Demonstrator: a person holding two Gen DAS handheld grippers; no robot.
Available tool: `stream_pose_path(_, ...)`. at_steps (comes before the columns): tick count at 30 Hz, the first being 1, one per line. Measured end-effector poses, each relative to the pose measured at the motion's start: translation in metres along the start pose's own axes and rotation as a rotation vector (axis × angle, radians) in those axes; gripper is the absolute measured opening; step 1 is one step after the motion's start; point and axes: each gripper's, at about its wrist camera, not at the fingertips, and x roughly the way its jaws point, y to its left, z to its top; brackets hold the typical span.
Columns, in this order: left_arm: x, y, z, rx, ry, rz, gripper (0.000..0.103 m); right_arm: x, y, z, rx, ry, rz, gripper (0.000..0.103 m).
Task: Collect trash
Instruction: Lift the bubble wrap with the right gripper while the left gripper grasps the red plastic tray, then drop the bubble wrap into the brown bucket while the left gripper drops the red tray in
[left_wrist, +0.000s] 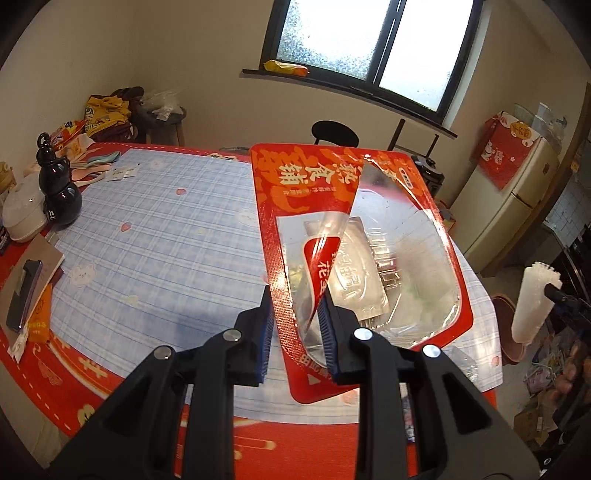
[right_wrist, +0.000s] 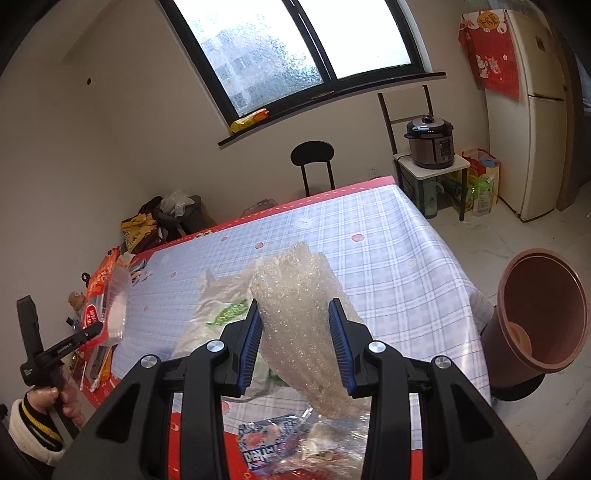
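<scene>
Both hands are loaded. Low in the left wrist view, the left gripper (left_wrist: 297, 332) has its blue-padded jaws pinched on the peeled film at the lower edge of a red-rimmed clear plastic food tray (left_wrist: 369, 251), which stands lifted off the blue checked tablecloth (left_wrist: 155, 236) in the centre-right of the frame. In the right wrist view the right gripper (right_wrist: 295, 343) clamps a roll of clear bubble wrap (right_wrist: 299, 314) at mid-frame, with the brown plastic waste bin (right_wrist: 535, 314) open-mouthed at the right edge, beside the table. More wrappers, a blue-and-white packet (right_wrist: 266, 446) among them, lie at the bottom of that frame. My worry is the tray: held only by thin film, it could tear loose or swing and drop short of the bin. The springy wrap might slip too.
</scene>
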Motion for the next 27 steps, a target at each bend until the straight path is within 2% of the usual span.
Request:
stream_pose_path(8,0.005,-0.102,-0.016,0.069,0.013,-0.049,0.026,-0.012,-0.087,0.009,-0.07,0.01,-0.137,0.036)
stream_pose_path(15,0.031,-0.19,-0.028,0.123,0.048,-0.11,0.026,-0.01,-0.194,0.022,-0.134,0.056,-0.335,0.036)
stream_pose_path(18,0.043,-0.222,-0.033,0.148,0.077,-0.137,0.027,-0.002,-0.236,0.024,-0.136,0.085,-0.408,0.036)
stream_pose_path(23,0.059,-0.264,-0.038,0.204,0.114,-0.171,0.027,0.004,-0.283,0.031,-0.129,0.079,-0.47,0.039)
stream_pose_path(26,0.065,-0.28,-0.037,0.232,0.123,-0.191,0.027,0.002,-0.301,0.038,-0.083,0.059,-0.495,0.051)
stream_pose_path(27,0.067,-0.288,-0.037,0.245,0.125,-0.2,0.027,-0.001,-0.304,0.04,-0.068,0.046,-0.496,0.059)
